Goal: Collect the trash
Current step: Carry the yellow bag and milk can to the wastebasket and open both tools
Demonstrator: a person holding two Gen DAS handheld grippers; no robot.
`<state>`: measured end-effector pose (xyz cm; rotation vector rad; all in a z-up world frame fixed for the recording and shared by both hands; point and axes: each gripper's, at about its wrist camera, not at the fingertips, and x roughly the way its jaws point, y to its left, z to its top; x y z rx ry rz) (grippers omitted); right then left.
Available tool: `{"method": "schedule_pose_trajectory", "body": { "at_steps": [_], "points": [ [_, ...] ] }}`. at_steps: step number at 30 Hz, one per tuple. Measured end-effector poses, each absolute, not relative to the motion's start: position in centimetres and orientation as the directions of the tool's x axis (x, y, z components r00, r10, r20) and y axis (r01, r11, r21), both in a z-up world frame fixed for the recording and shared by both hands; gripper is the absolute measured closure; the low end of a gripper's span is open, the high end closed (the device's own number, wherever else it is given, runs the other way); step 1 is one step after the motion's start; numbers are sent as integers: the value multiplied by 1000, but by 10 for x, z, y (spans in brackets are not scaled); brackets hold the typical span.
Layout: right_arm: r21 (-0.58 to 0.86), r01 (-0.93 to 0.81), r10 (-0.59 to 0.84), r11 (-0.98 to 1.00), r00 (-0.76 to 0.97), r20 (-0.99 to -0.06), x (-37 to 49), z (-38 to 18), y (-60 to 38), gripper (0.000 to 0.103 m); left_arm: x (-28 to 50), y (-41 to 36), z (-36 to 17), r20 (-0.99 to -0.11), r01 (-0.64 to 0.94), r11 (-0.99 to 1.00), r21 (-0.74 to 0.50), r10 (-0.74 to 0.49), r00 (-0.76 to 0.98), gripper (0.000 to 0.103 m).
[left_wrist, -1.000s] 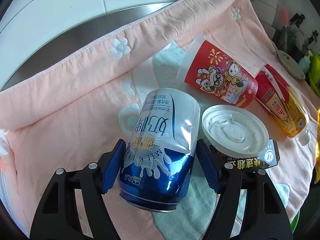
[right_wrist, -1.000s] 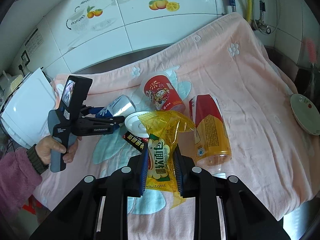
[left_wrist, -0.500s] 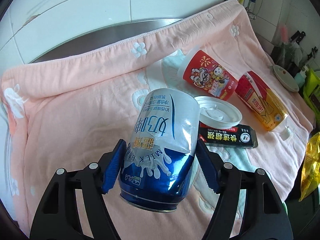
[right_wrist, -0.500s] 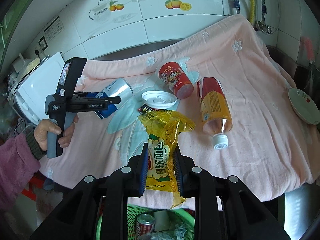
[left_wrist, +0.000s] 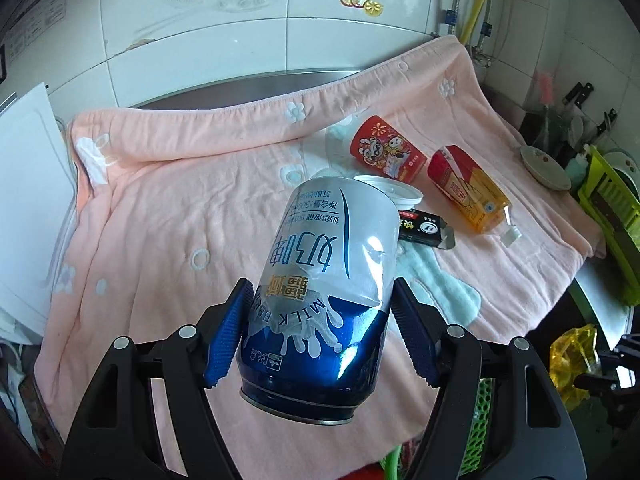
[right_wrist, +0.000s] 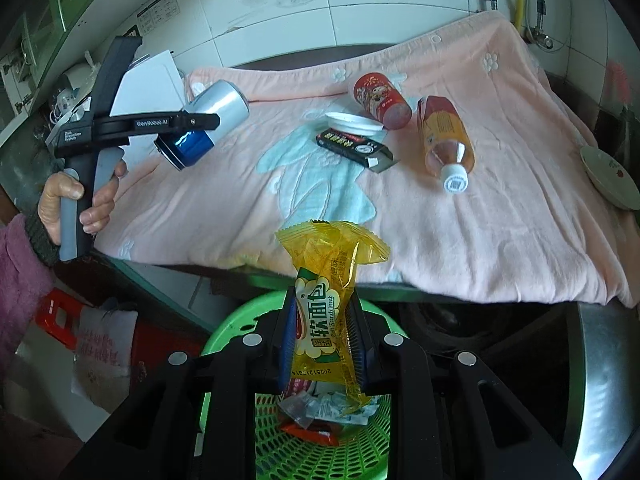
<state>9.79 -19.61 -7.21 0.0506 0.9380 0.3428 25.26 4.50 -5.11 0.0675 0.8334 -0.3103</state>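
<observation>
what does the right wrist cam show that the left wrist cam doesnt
Only the right wrist view shows the trash inside the green basket, the left hand, and the right tongs shut on the yellow wrapper.

Only the left wrist view shows the left tongs gripping the blue can up close, plus the green dish rack.

Both show the pink towel, red cup, white lid, black box and orange bottle.

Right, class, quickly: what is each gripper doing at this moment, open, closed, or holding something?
Left gripper: closed on the blue milk beer can.
Right gripper: closed on the yellow bread wrapper, above the green basket.
</observation>
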Motion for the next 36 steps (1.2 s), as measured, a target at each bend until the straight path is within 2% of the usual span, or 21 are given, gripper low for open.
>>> {"method": "schedule_pose_trajectory", "body": {
  "at_steps": [5,7,9,11,18,24,36],
  "points": [
    [174,-270,295,947,511,-808,84,-91,-192,78,216,41,-39,-720,302,949,-88,-270,639,34],
    [186,-268,301,945,497,-814,80,-97,-194,73,202,40,-36,-713,311,945,-101,-286,640,34],
    [188,-262,298,947,490,-819,77,-100,-197,57,187,37,-32,-707,325,940,-107,-301,640,34],
    [189,-252,295,949,502,-813,72,-99,-200,47,173,33,-30,-700,339,934,-116,-319,639,34],
    [191,-225,287,955,551,-784,57,-85,-219,36,133,9,-32,-693,405,903,-144,-384,610,34],
    [188,-183,261,965,605,-752,42,-71,-243,27,109,-24,-50,-714,469,868,-162,-432,551,34],
    [204,-110,226,973,641,-733,21,-65,-270,24,94,-93,-112,-808,562,807,-181,-447,383,33]
  ]
}}
